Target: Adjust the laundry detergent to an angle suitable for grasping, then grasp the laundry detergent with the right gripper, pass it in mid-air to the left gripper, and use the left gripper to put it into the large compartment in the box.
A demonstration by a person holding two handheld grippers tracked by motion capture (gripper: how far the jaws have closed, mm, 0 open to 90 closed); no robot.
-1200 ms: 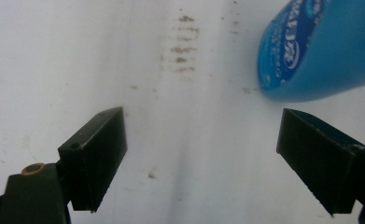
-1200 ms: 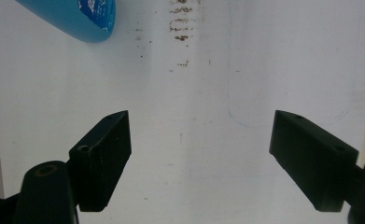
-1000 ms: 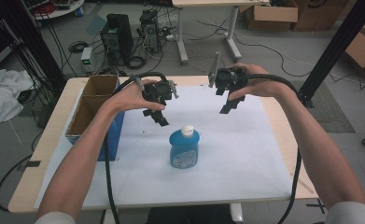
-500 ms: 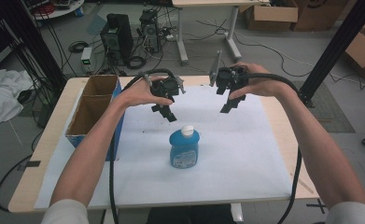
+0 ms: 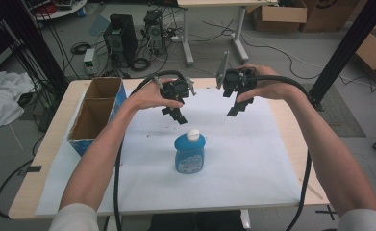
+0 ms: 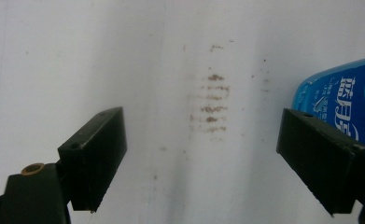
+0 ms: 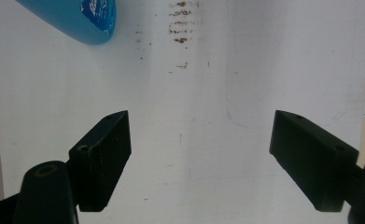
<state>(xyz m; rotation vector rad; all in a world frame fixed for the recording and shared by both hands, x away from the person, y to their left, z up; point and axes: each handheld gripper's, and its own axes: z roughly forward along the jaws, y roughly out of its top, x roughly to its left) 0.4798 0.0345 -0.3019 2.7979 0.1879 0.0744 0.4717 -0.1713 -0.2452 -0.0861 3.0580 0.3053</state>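
A blue bottle (image 5: 190,154) with a white cap stands upright in the middle of the white sheet (image 5: 253,163). My left gripper (image 5: 177,115) hovers just behind and left of the bottle, its jaws wide apart with nothing between them. In the left gripper view the left gripper (image 6: 217,158) looks down on the sheet, and the blue bottle (image 6: 343,102) shows at the right edge behind the right jaw. My right gripper (image 5: 237,107) hangs open farther back on the right. In the right gripper view the right gripper (image 7: 199,163) is over bare sheet, with the blue bottle (image 7: 73,16) at the top left.
An open cardboard box (image 5: 96,113) with blue sides sits at the table's left edge. Brown smudges (image 6: 211,102) mark the sheet. Black cables trail from both grippers along the forearms. Computers, boxes and a black frame post stand on the floor beyond the table.
My left gripper has shifted to the right, closer to the bottle. The right gripper and the bottle have stayed where they were.
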